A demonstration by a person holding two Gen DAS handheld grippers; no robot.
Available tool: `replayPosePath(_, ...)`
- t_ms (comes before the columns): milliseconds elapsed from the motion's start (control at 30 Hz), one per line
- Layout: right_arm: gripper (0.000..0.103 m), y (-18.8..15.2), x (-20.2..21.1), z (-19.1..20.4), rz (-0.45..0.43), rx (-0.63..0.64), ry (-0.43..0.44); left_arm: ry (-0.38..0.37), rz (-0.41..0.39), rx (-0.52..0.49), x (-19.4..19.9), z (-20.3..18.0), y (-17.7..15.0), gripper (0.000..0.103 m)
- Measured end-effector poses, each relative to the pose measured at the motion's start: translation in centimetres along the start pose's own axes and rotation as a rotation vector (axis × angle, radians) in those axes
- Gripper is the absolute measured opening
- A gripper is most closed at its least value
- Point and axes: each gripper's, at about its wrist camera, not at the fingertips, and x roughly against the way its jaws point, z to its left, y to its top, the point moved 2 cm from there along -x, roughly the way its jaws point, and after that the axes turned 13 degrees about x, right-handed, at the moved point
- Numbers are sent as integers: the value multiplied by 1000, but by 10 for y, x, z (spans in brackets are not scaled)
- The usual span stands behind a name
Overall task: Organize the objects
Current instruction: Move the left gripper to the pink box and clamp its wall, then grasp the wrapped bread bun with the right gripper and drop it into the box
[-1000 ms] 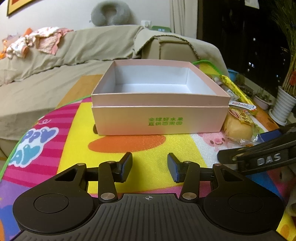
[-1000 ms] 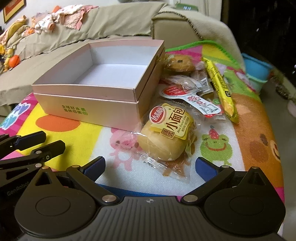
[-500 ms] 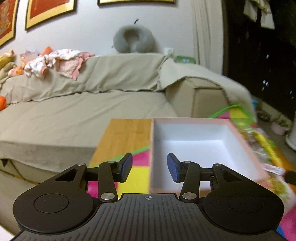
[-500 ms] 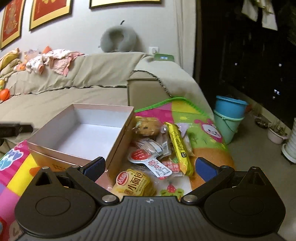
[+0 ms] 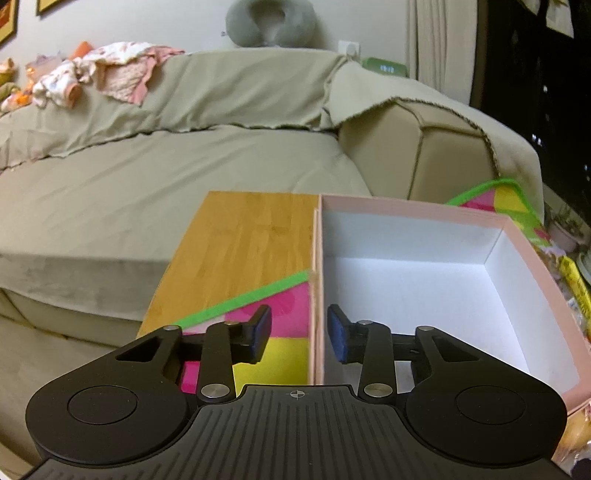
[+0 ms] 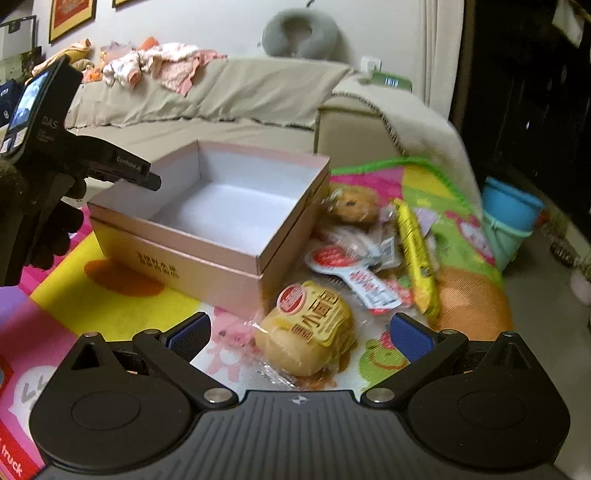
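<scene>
L gripper (image 5: 299, 334) straddles box (image 5: 406, 280) left wall, pads not touching it. R gripper (image 6: 299, 336) wide apart, over bun (image 6: 308, 326).

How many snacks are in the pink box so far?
None yet: the pink box is open with a bare white floor. The left gripper straddles its left wall, open. The right gripper is open just short of the wrapped bun. The bun, the yellow bar, the cookie and the sachets lie on the mat.

Beige-covered sofa (image 5: 207, 122) against pale wall (image 6: 207, 26); grey neck pillow (image 5: 271, 22) on its backrest; dark window (image 6: 524, 81) right of sofa.
</scene>
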Motion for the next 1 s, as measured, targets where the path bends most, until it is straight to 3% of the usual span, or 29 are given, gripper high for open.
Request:
replayPosePath(100,103,0,-15,0,31,-28,27,25,12,-41,-6,-5,-3,18)
replayPosePath(200,103,1,-27,-2,48,-58,52,17,33,-58,-10,-7,-4,11)
replayPosePath(400,100,4,-36,-6,62,-78,65,15,24,-76,-9,-10,-5,9)
replayPosePath(533,78,5,-33,-8,72,-65,53,14,19,-69,-8,-11,-3,9)
replayPosePath(667,64,5,-24,-16,92,-68,53,10,16,-61,-8,-11,-3,9)
replayPosePath(1000,40,2,13,-17,128,-41,19,-8,14,-50,-8,-9,-4,8)
